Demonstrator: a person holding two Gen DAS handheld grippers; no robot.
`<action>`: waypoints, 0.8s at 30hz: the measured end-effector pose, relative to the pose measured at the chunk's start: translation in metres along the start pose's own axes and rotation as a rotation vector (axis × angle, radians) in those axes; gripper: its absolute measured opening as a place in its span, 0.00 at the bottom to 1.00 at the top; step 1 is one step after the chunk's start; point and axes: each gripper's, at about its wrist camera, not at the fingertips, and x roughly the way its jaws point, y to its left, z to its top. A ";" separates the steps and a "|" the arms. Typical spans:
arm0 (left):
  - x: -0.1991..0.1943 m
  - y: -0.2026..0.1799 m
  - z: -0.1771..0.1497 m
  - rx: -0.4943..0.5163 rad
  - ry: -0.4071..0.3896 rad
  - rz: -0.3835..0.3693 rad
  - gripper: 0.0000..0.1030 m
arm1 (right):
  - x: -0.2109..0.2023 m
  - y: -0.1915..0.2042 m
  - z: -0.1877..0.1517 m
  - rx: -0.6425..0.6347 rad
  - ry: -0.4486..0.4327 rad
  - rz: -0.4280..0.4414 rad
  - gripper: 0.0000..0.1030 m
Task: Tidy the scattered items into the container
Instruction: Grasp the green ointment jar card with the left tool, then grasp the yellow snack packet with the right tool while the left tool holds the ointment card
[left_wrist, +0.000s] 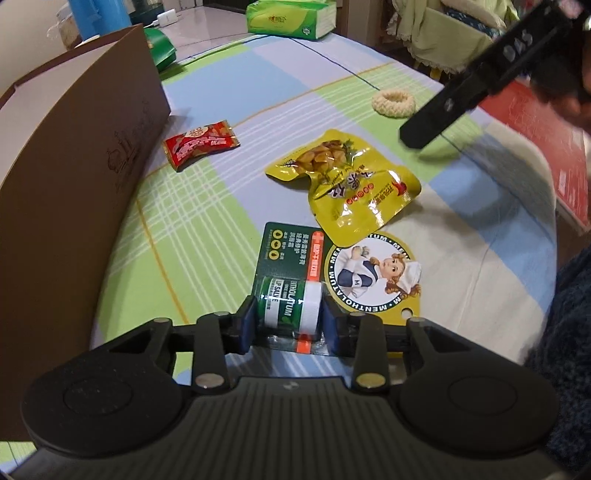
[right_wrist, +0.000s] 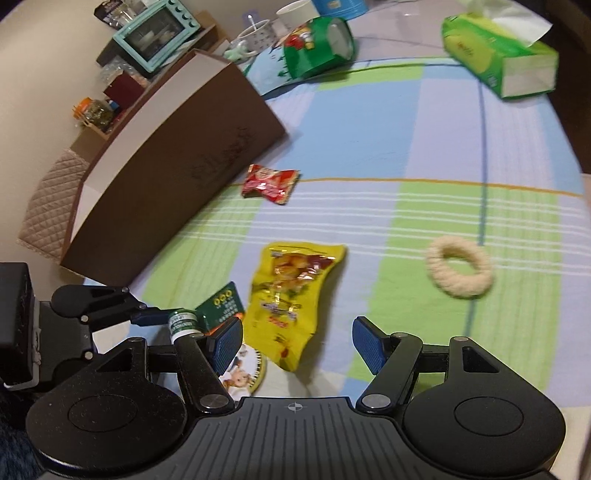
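Two tongs are mine here, one in each hand. My left gripper (left_wrist: 288, 319) has its blue pads closed against the small green-and-white lip-salve jar on its dark green blister card (left_wrist: 290, 302), one pad on each side of the jar; in the right wrist view the same jar (right_wrist: 181, 322) sits pinched between those pads. The card's round printed end with a cartoon nurse (left_wrist: 373, 275) lies toward the near right of the jar, flat on the checked green, blue and lilac tablecloth (left_wrist: 207, 218).

My right gripper (right_wrist: 297, 341) stands with its blue pads wide apart and nothing between them, held above the cloth over the near end of the crinkled yellow foil snack pouch (right_wrist: 291, 302). From the left wrist view only one black finger of it (left_wrist: 436, 118) shows, slanting in from the upper right.

That yellow pouch (left_wrist: 343, 181) lies just beyond the blister card, its corner overlapping the card's round end. A small red sweet wrapper (left_wrist: 199, 144) rests farther off, close to the side of the brown cardboard box (left_wrist: 81, 177), which stands along the left edge of the table. I cannot see inside the box. A cream woolly ring-shaped hair tie (right_wrist: 460, 267) lies apart toward the right side of the cloth. At the far edge sit a green pack of tissues (right_wrist: 498, 59) and a green snack bag (right_wrist: 317, 46).
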 end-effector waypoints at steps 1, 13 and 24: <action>-0.003 0.001 -0.002 0.003 -0.001 0.006 0.30 | 0.004 0.001 0.000 0.002 0.001 0.004 0.67; -0.014 0.020 -0.031 -0.042 0.046 0.077 0.32 | 0.046 0.018 0.008 0.007 -0.019 -0.004 0.67; -0.010 0.014 -0.030 -0.049 0.009 0.095 0.31 | 0.056 0.051 0.000 -0.220 -0.036 -0.079 0.30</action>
